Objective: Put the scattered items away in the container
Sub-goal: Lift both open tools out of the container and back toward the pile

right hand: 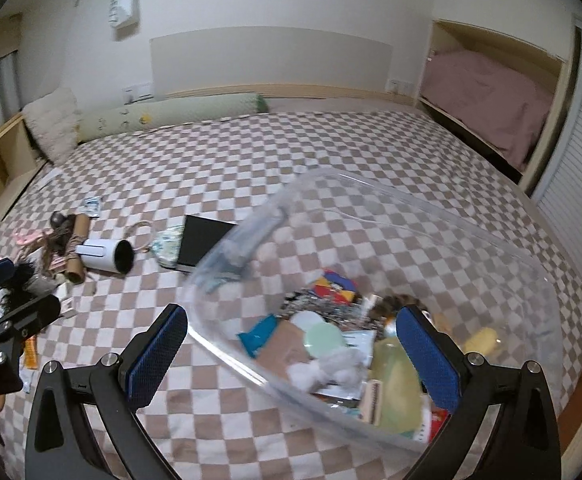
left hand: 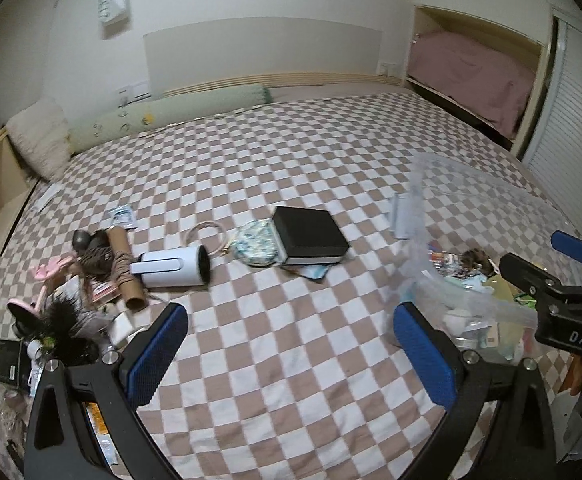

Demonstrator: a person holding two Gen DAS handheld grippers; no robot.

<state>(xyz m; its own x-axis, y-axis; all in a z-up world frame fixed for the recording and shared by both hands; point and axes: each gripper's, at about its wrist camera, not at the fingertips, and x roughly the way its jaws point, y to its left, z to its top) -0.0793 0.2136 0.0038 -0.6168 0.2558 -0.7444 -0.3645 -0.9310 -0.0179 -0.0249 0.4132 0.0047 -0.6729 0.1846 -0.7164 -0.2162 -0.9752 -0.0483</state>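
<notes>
Both my grippers, left [left hand: 287, 354] and right [right hand: 293, 356], are spread and hold nothing. The clear bin [right hand: 471, 236] sits near right, part filled. The white tube [left hand: 175, 266] lies left: likely light, stiff, slippery; grip mid-body.

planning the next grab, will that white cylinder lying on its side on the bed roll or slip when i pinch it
The white cylinder lies on its side on the checkered bedspread, so a nudge will probably roll it. Its shell looks smooth and rigid, so the pads may slip. One open dark end suggests it is hollow, likely light.
</notes>
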